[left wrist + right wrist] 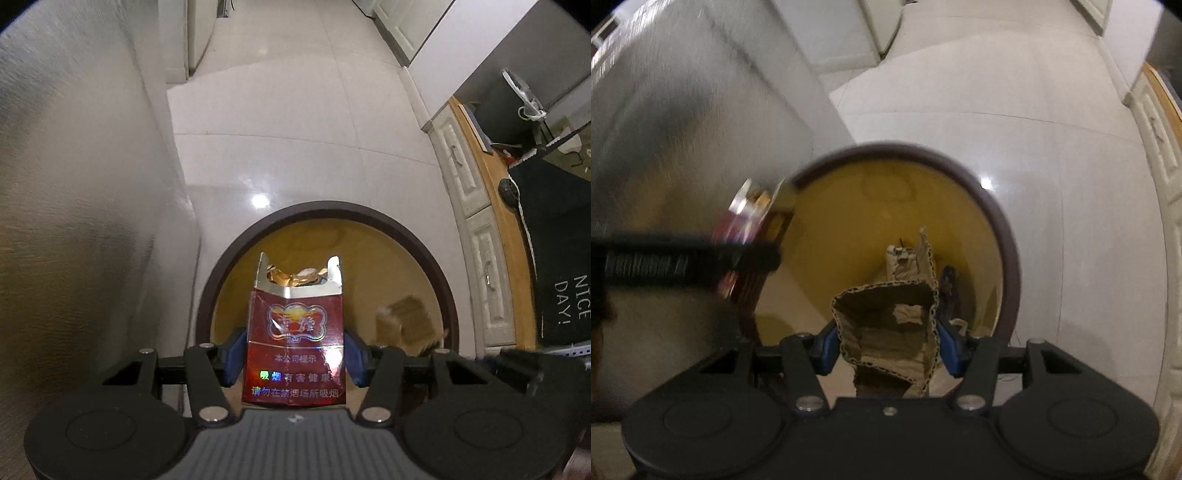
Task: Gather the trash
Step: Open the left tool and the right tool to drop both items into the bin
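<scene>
My left gripper [293, 352] is shut on a red cigarette pack [295, 332] with a torn-open top, its blue pads pressed on both sides. The pack hangs over the mouth of a round bin [417, 236] with a dark rim and a yellow inside. In the right wrist view my right gripper [888, 349] is shut on a crumpled piece of brown cardboard [890, 317], held above the same bin [997, 221]. The cigarette pack [746, 236] and the left gripper's dark body show blurred at the left. The cardboard [406, 325] appears blurred to the right in the left wrist view.
A brushed metal surface [74, 184] rises close on the left of the bin. Glossy pale floor tiles [295, 110] stretch beyond. A white cabinet with drawers [476, 236] and a wooden top stands at the right, carrying a dark mat with "NICE DAY!" [569, 302].
</scene>
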